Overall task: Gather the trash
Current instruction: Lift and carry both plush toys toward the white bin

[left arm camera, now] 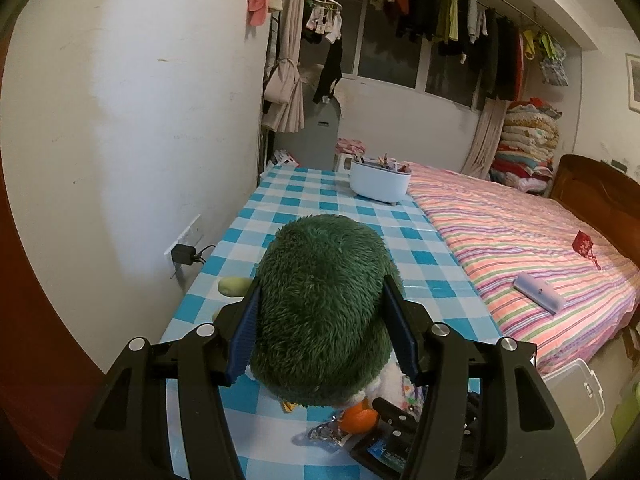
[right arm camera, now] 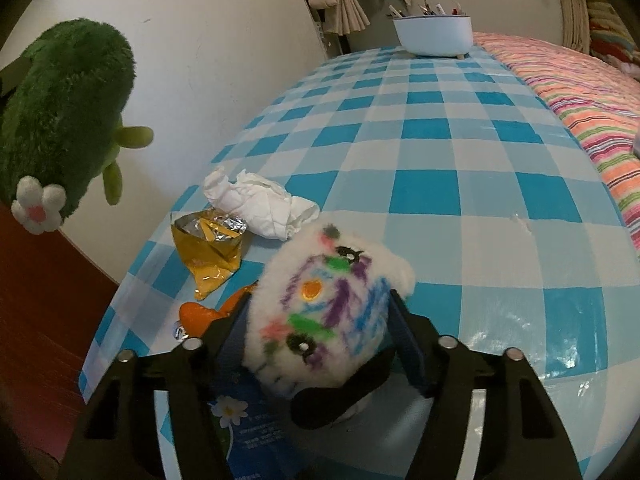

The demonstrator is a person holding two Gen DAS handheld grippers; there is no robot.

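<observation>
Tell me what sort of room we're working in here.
Most likely a lived-in bedroom: a bed with a striped cover beside the checked table, laundry hanging by the window, folded quilts stacked in the corner.

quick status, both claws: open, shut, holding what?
Left claw: shut on the green plush toy.
Right claw: shut on the white plush toy with colored marks.

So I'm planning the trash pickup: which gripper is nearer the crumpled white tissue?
Right. The right gripper, clamping a scribbled white plush, sits just before the tissue; the left gripper holds a green plush raised beside it.
</observation>
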